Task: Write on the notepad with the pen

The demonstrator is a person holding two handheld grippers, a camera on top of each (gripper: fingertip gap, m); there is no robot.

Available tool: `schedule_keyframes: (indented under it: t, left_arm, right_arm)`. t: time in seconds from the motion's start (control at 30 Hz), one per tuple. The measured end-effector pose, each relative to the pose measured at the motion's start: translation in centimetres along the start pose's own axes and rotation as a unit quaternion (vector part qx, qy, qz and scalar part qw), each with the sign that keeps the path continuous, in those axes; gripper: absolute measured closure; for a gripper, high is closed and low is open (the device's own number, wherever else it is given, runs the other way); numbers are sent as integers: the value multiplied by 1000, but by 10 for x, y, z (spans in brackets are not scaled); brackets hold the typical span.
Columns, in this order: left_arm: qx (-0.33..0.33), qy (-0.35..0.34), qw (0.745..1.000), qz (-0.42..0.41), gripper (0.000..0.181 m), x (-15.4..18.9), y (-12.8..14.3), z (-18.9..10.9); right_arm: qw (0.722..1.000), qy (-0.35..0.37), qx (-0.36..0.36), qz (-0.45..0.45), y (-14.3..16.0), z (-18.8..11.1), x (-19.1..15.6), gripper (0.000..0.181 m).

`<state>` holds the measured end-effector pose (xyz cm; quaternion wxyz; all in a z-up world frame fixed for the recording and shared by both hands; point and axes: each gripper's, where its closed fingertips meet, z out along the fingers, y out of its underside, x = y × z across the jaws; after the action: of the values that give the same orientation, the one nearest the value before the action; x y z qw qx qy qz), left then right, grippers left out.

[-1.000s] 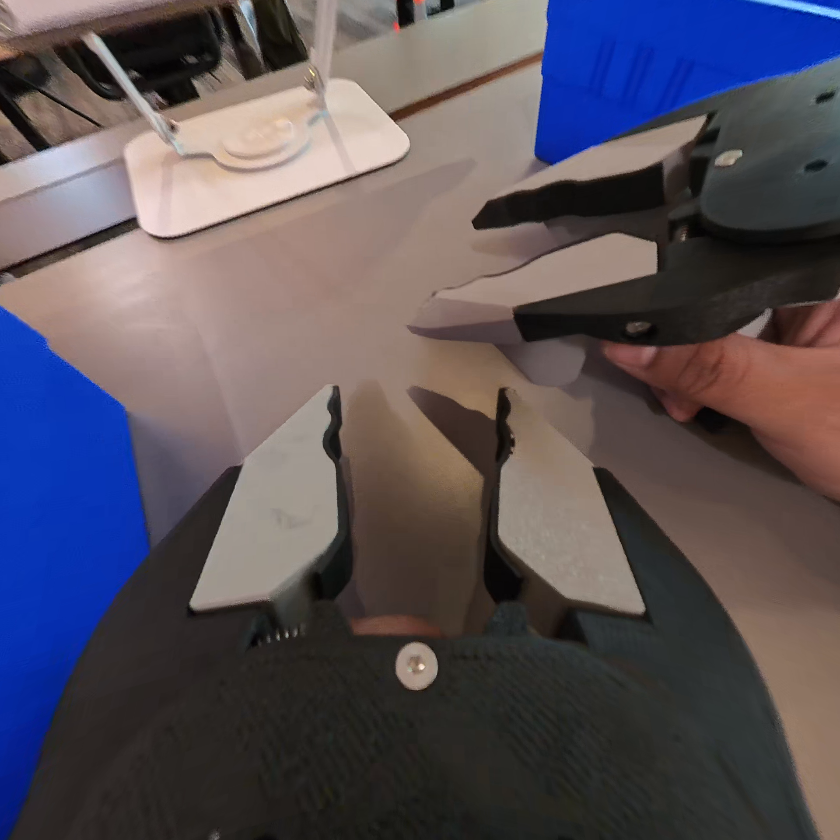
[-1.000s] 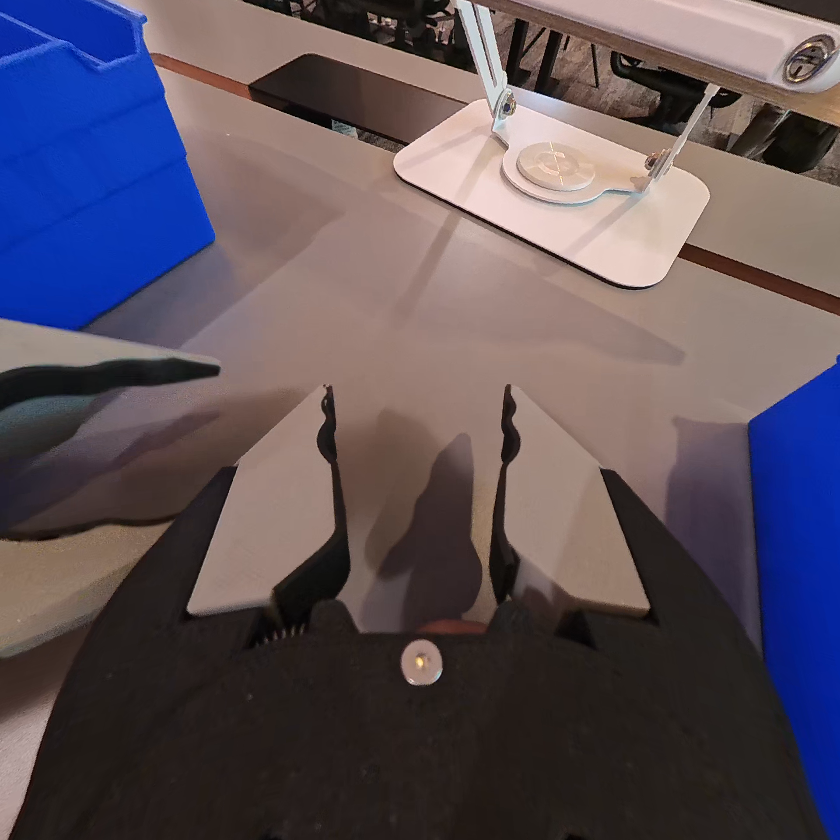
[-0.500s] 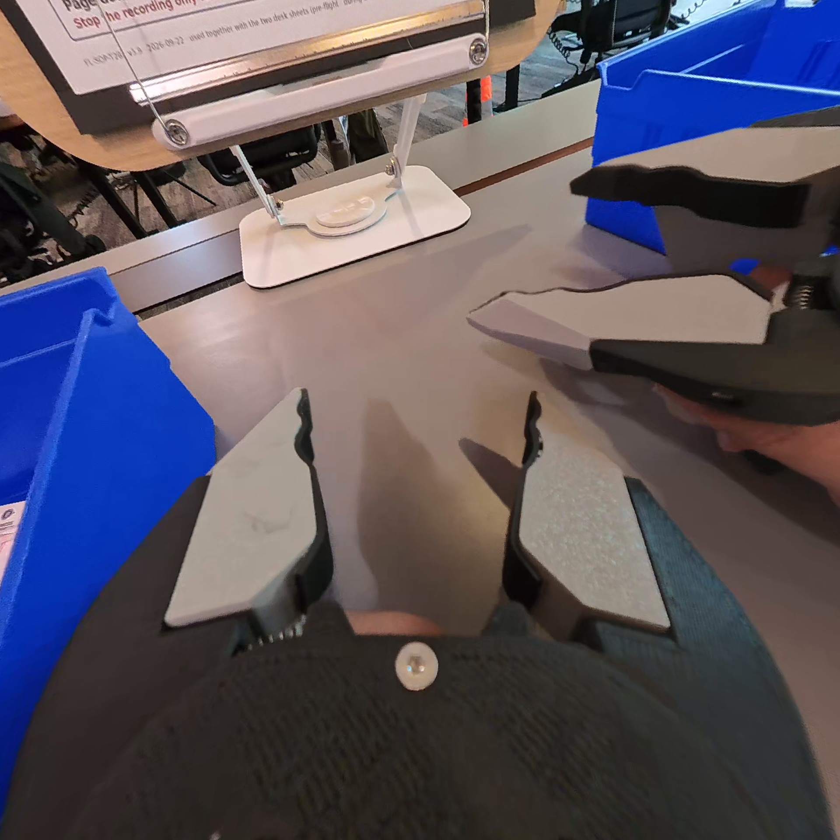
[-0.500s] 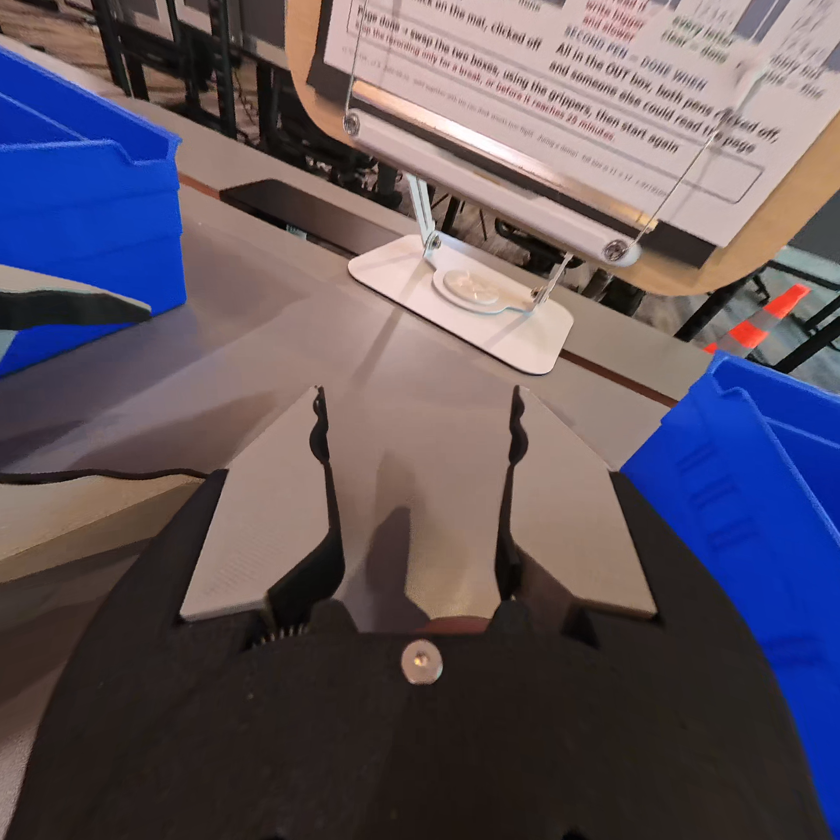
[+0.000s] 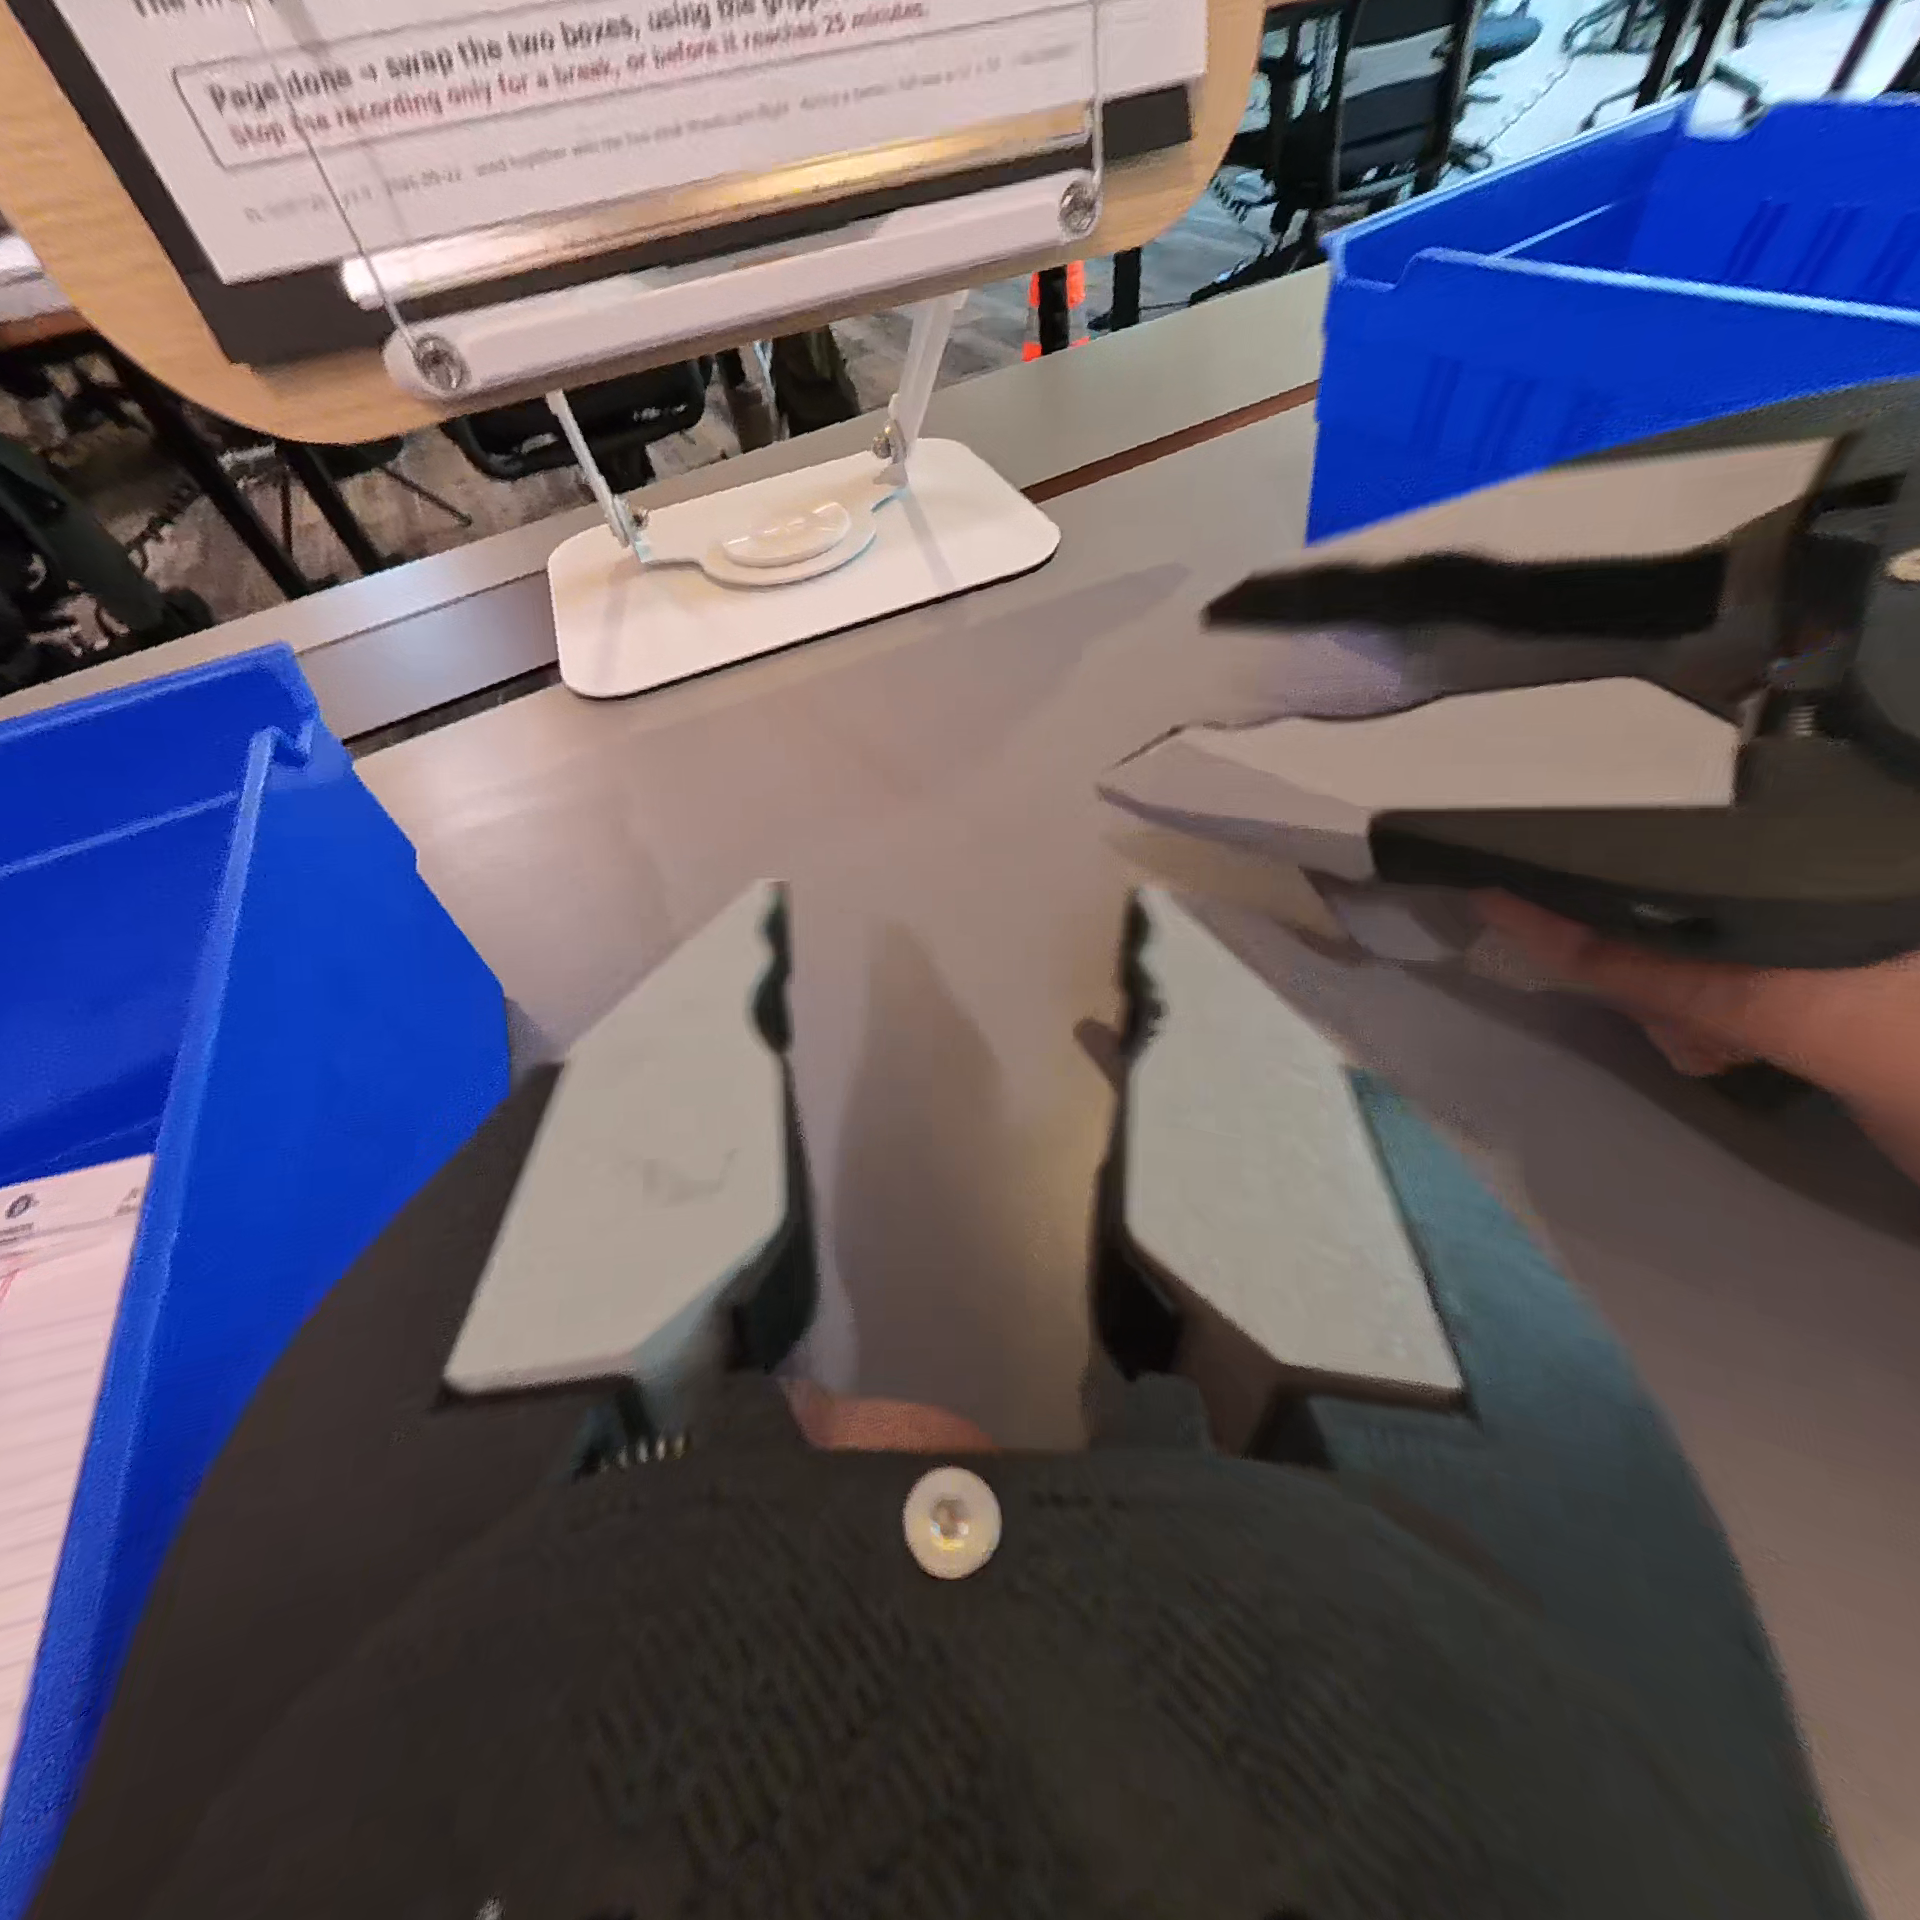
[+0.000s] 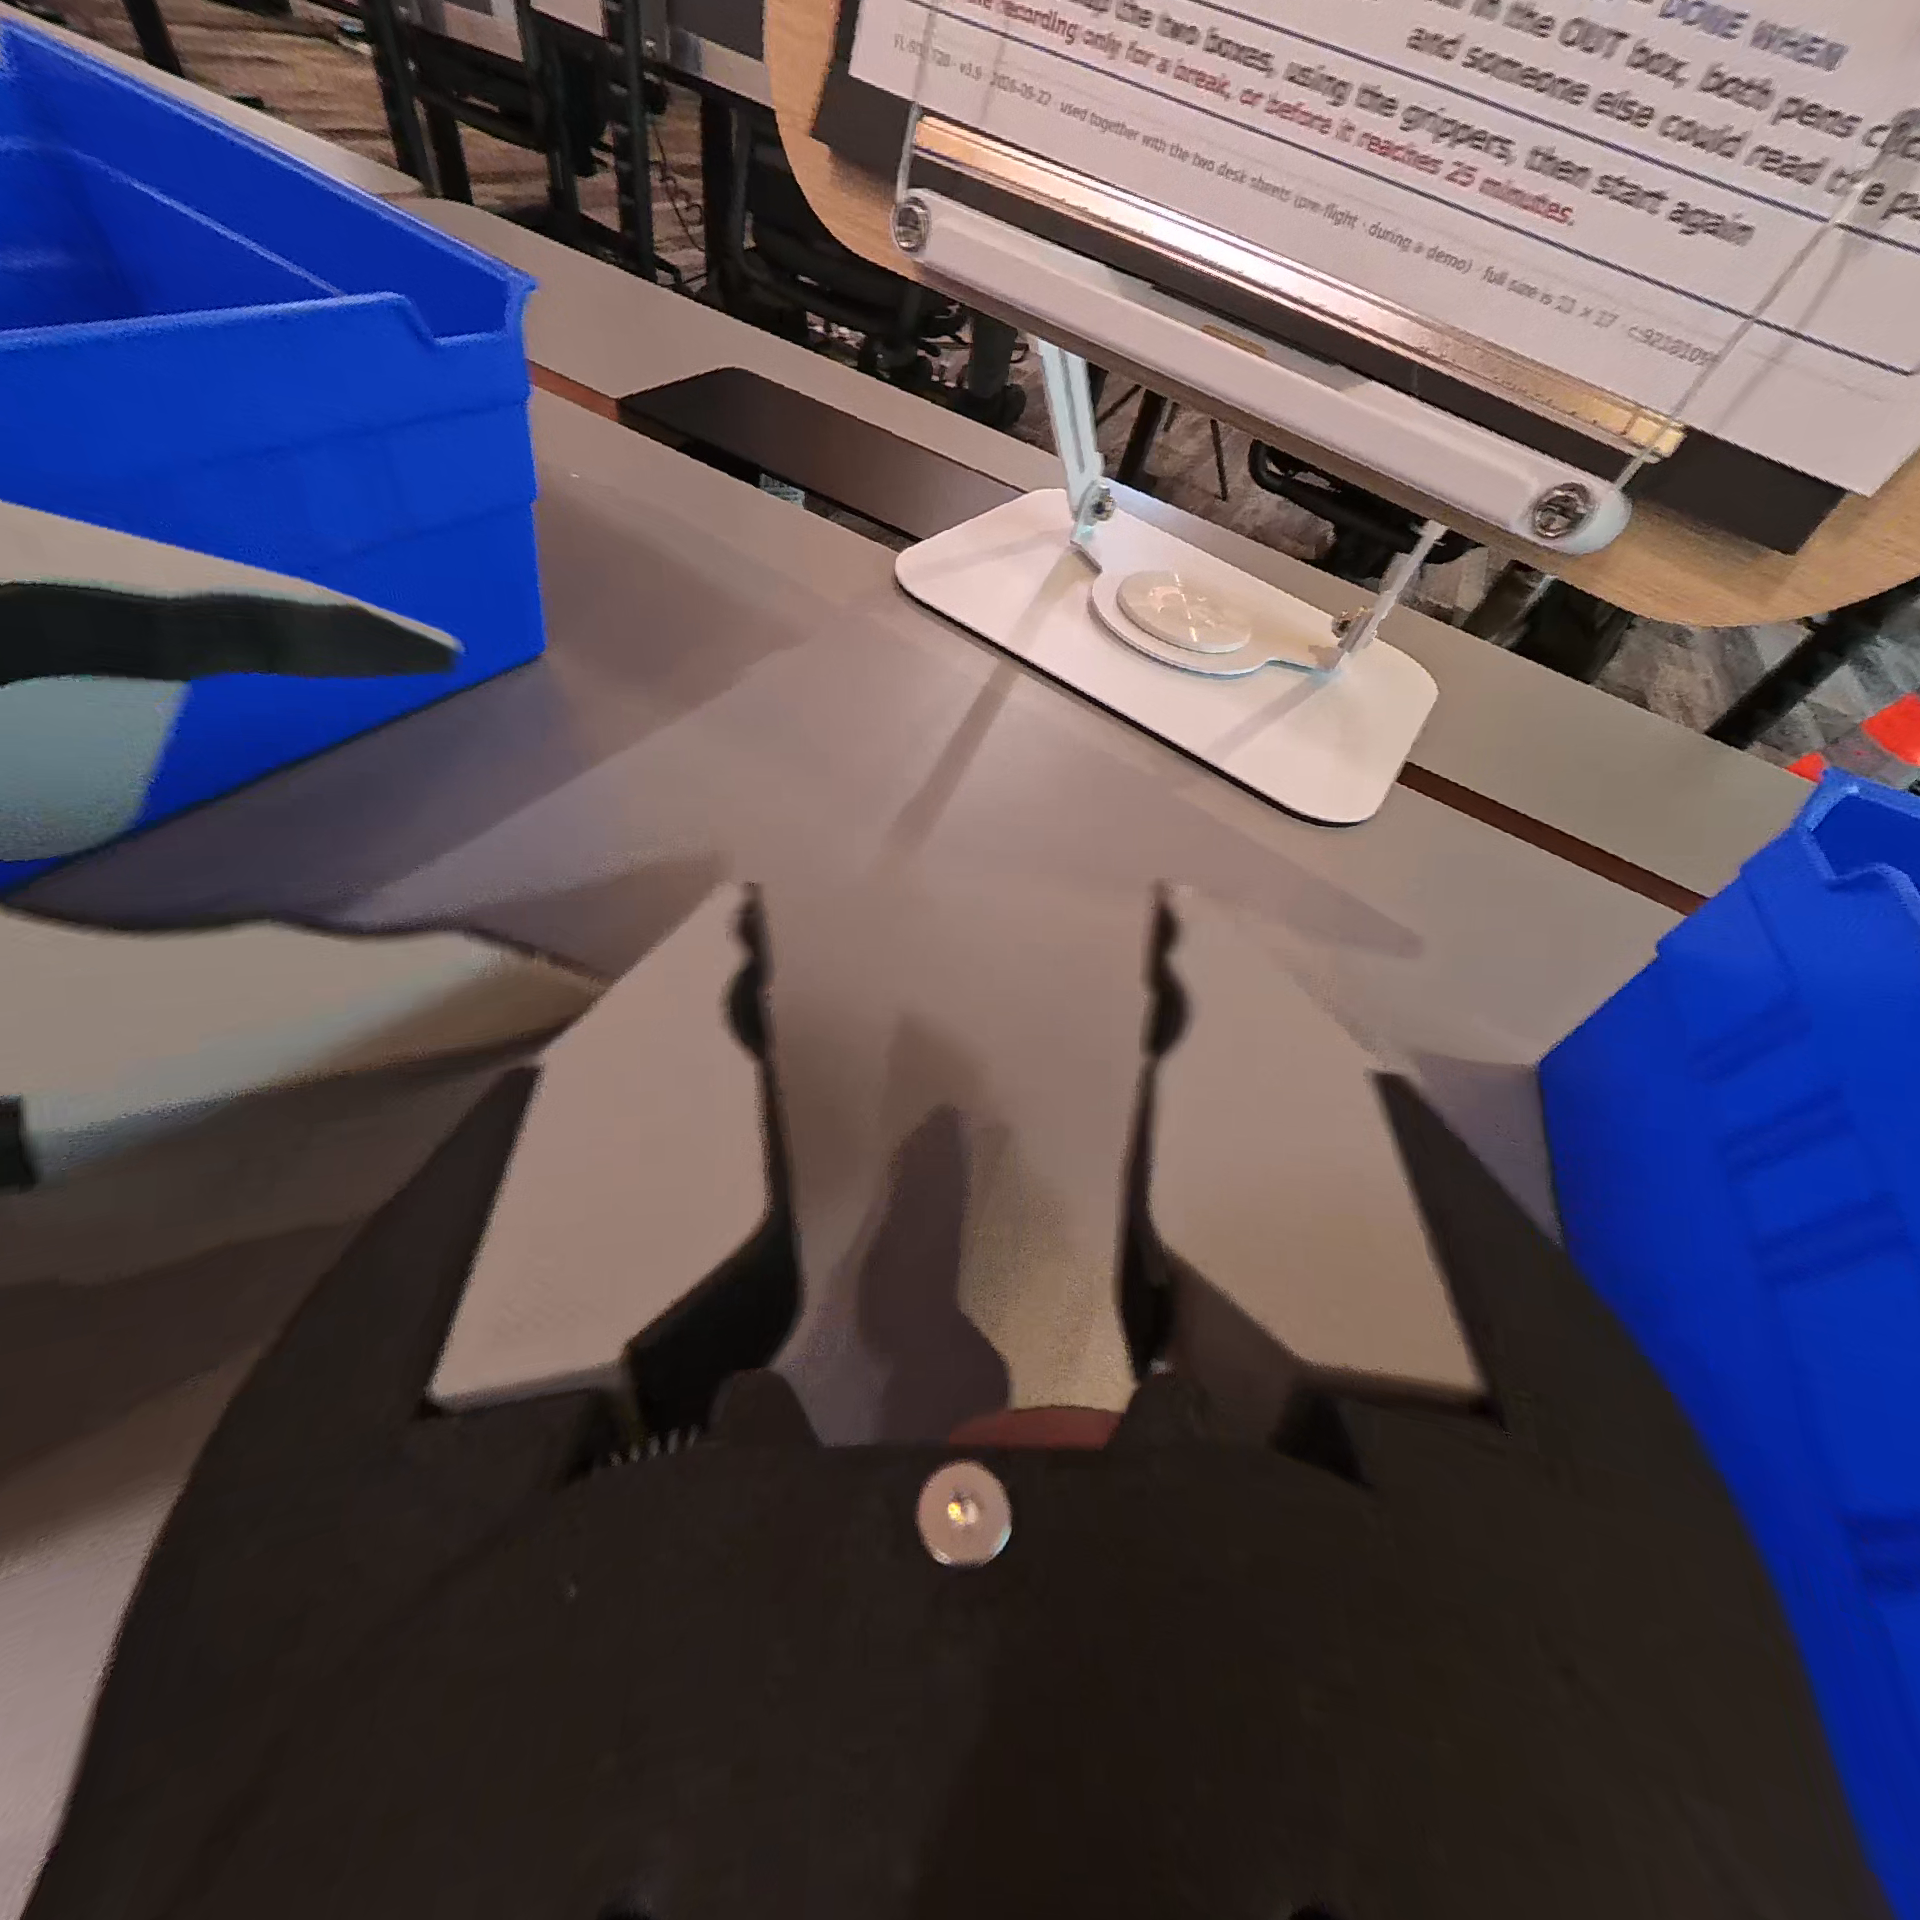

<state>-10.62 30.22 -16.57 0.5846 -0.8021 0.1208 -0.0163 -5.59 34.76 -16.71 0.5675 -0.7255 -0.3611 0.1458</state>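
Left wrist view: the left tongs (image 5: 954,935) are held apart and empty above the grey bench (image 5: 831,790). A lined notepad (image 5: 52,1382) is seen lying inside the blue bin (image 5: 312,1039) at left. The right tongs (image 5: 1174,707) are held apart at right, in a hand (image 5: 1766,1039).

Right wrist view: the right tongs (image 6: 951,935) are held apart, empty. A white document stand (image 6: 1174,634) is set ahead; a second blue bin (image 6: 1745,1195) is placed at right. No pen can be made out.
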Motion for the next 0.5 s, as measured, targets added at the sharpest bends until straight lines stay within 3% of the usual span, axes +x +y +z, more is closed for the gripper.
schedule_keyframes:
  t: [0.07,0.23,0.27,0.3,0.33,0.5]
  left_arm:
    - [23,14,1000,13,181,5,-7,-5]
    - [37,10,999,37,181,8,-10,-7]
    - [36,5,999,41,181,7,-9,-6]
    - [33,1,998,47,167,8,-8,-5]
    - [30,-4,998,51,155,7,-8,-5]
    - [30,-22,997,63,134,6,-8,-4]
  right_arm:
    - [999,-33,-2,-3,1,-1,-9,181]
    - [1000,-31,-4,-1,2,0,-9,181]
    - [1000,-26,-5,1,2,0,-7,160]
    - [1000,-22,-7,2,2,0,-6,142]
    - [1000,-22,-8,4,3,0,-6,138]
    - [1000,-21,-12,6,4,1,-5,129]
